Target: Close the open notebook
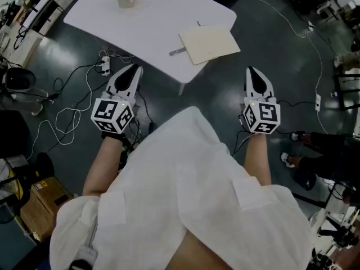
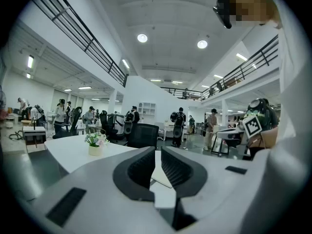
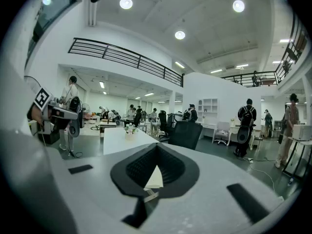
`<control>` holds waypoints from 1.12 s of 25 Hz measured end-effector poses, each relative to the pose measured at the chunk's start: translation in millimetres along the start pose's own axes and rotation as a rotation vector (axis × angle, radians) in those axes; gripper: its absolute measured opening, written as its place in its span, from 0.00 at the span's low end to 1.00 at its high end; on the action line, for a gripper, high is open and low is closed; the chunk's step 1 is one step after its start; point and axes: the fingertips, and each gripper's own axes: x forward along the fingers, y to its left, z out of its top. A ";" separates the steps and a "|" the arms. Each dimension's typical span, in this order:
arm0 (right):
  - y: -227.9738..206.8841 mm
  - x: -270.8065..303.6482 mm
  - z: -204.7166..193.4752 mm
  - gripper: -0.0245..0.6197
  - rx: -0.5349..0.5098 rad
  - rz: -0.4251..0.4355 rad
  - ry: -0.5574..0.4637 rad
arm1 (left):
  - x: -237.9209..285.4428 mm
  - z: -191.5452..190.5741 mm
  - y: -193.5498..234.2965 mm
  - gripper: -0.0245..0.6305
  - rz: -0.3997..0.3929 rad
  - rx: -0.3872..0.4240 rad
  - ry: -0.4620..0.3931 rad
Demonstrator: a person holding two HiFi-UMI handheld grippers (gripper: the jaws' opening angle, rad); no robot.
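Cream rectangular notebook (image 1: 209,44) flat on smooth white rounded table (image 1: 140,21).

Open-plan lab hall — mezzanine railings (image 3: 126,57), white table (image 1: 112,21), office chairs (image 3: 185,134), floor cables (image 1: 73,114).

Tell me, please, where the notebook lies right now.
In the head view, the notebook lies at the near right corner of the table, with a small grey object just left of it.
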 end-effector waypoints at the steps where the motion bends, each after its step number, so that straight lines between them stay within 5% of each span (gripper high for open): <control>1: -0.2 -0.1 0.6 0.04 0.000 0.002 0.000 | -0.3 -0.6 -0.7 0.09 0.001 -0.001 0.002; 11: -3.6 1.8 -4.0 0.04 -0.001 0.014 0.015 | 1.2 -3.0 -3.5 0.09 0.004 -0.012 0.009; 16: -3.2 6.4 -20.5 0.04 0.083 0.042 0.048 | 2.4 -6.6 -0.3 0.09 0.006 -0.025 0.015; 23: -13.7 29.0 -57.9 0.05 0.131 0.017 0.163 | 7.9 -15.7 10.0 0.09 0.011 -0.039 0.044; 25: -17.4 41.0 -69.2 0.17 0.135 0.037 0.203 | 14.9 -19.2 12.3 0.09 0.013 -0.046 0.055; 28: -31.3 62.7 -86.0 0.21 0.131 0.054 0.255 | 32.8 -23.4 14.2 0.09 0.019 -0.055 0.068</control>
